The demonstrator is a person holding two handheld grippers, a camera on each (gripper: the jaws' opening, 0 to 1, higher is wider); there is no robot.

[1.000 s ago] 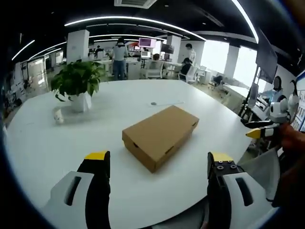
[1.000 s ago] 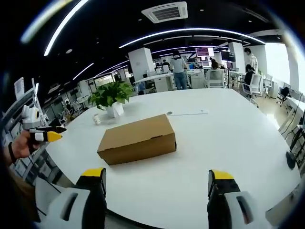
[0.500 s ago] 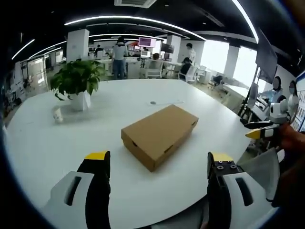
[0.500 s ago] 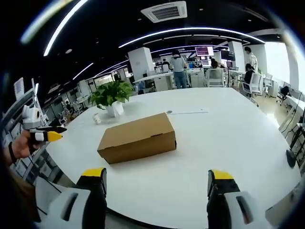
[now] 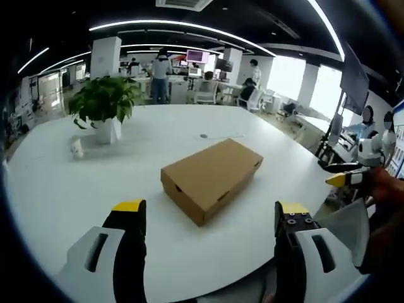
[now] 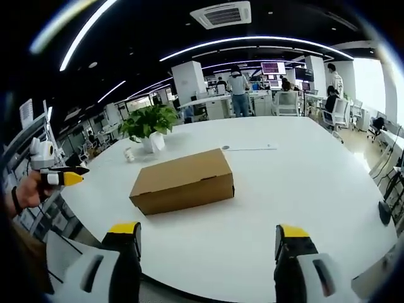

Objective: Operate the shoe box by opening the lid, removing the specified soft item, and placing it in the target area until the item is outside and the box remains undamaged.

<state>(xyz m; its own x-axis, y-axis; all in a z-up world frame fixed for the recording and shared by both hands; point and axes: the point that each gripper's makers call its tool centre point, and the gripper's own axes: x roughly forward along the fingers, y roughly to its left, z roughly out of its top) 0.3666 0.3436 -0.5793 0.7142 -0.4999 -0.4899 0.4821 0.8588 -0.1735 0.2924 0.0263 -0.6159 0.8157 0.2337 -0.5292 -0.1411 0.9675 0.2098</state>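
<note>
We see a plain brown cardboard shoe box [image 5: 212, 179] lying flat on the white tabletop [image 5: 57, 189], lid closed, at frame centre, turned at an angle in both views.

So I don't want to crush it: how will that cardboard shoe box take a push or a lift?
The shoe box looks like thin cardboard, so probably light and dentable. Lying flat on the smooth white table, it would likely slide rather than tip. Its closed lid may flex.
</note>
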